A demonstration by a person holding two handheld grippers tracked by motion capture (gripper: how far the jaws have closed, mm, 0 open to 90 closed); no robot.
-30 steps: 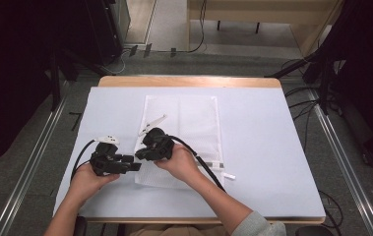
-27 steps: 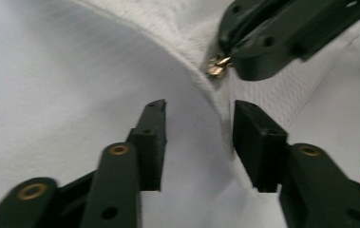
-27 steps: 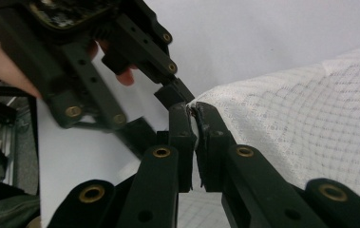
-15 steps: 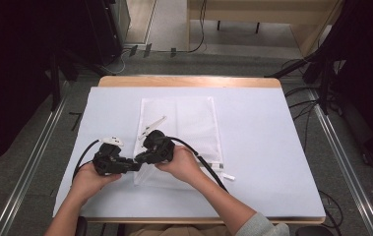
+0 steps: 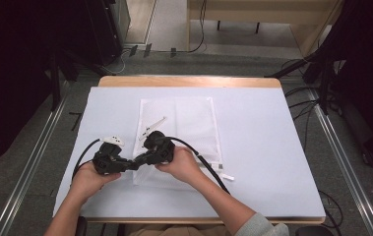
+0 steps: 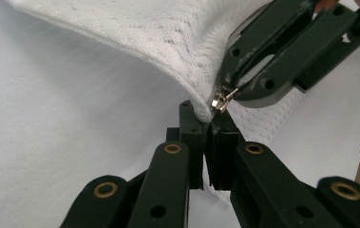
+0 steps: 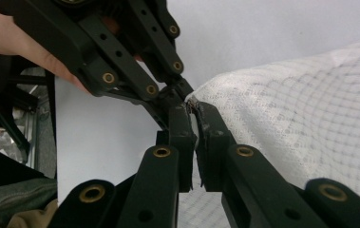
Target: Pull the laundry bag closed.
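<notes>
Since the earlier frames, the left tool (image 6: pixel 206 142) has just been closing its jaws and now clamps the corner of the mesh bag (image 5: pixel 194 123) beside the zipper pull (image 6: pixel 221 100), which the right tool (image 7: pixel 193 137) pinches. Unzipping appears set up; next, the right tool likely draws the pull along while the left anchors. Both hands rest low at the worktop's (image 5: pixel 282 147) near edge, tools tip to tip.
</notes>
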